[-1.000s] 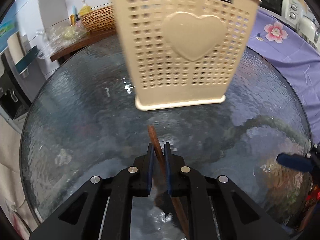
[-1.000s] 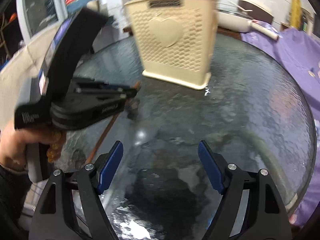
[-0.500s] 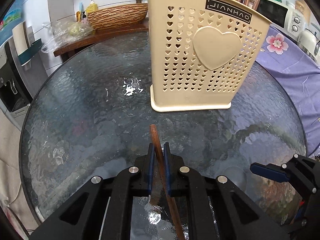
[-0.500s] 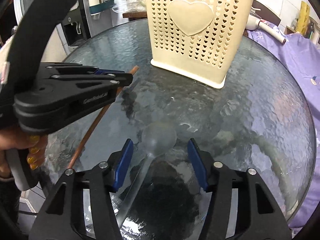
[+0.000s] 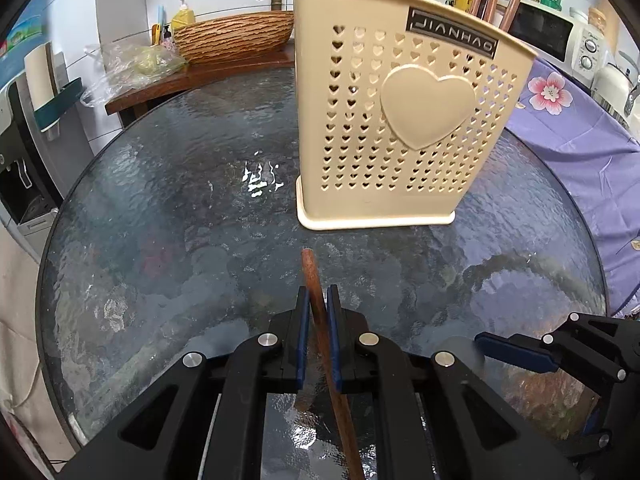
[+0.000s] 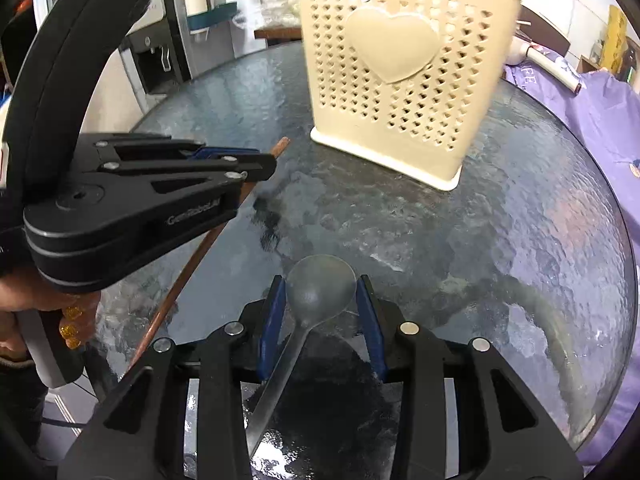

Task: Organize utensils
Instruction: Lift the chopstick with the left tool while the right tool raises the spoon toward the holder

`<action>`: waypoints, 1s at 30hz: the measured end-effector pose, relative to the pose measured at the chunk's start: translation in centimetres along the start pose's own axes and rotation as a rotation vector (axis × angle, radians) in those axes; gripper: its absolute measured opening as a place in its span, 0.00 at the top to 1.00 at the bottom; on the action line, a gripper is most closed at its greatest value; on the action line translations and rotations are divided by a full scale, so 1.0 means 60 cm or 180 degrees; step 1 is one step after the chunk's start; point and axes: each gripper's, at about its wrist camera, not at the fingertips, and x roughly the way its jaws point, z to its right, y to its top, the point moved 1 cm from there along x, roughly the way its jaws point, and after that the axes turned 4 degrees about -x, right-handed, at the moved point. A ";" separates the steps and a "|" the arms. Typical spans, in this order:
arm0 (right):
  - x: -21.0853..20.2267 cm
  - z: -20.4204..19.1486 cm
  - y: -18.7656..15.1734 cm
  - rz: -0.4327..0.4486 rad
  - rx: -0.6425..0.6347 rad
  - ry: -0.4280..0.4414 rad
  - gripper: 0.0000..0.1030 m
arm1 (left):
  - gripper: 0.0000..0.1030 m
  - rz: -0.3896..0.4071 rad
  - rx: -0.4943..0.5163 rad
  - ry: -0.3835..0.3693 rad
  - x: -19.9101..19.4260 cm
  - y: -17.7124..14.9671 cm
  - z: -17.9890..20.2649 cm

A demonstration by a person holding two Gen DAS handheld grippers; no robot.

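Round table (image 5: 168,240) of dark rippled glass, glare-spotted; cream heart-pierced utensil holder (image 5: 404,128) upright on the far half; behind, a wooden counter (image 5: 192,80) with wicker basket (image 5: 236,34), white tiles, microwave (image 5: 560,36); purple floral cloth (image 5: 580,152) at right. Left gripper (image 5: 318,304) clenched on a wooden chopstick (image 5: 312,280); right gripper (image 6: 322,292) closing around a translucent spoon (image 6: 320,284) lying near the table's front edge.

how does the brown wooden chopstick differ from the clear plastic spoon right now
The brown wooden chopstick is a thin, straight, opaque stick; the translucent plastic spoon has a wide round bowl. The left tongs are clamped shut on the chopstick, whereas the right tongs are closing, pads flanking the spoon's bowl. Both point toward the cream heart-patterned holder.
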 end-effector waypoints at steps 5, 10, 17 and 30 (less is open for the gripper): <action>-0.037 0.023 0.005 0.0246 0.0088 0.0151 0.64 | 0.92 0.0112 -0.0009 -0.0048 -0.023 0.009 0.010; -0.081 0.042 0.012 0.0534 0.0116 0.0280 0.64 | 0.92 0.0331 -0.0010 -0.0141 -0.069 0.023 0.023; -0.133 0.065 0.017 0.0723 0.0108 0.0457 0.64 | 0.93 0.0601 0.0013 -0.0282 -0.134 0.042 0.037; -0.186 0.076 0.037 0.0960 0.0055 0.0516 0.64 | 0.93 0.0904 0.0007 -0.0435 -0.210 0.061 0.045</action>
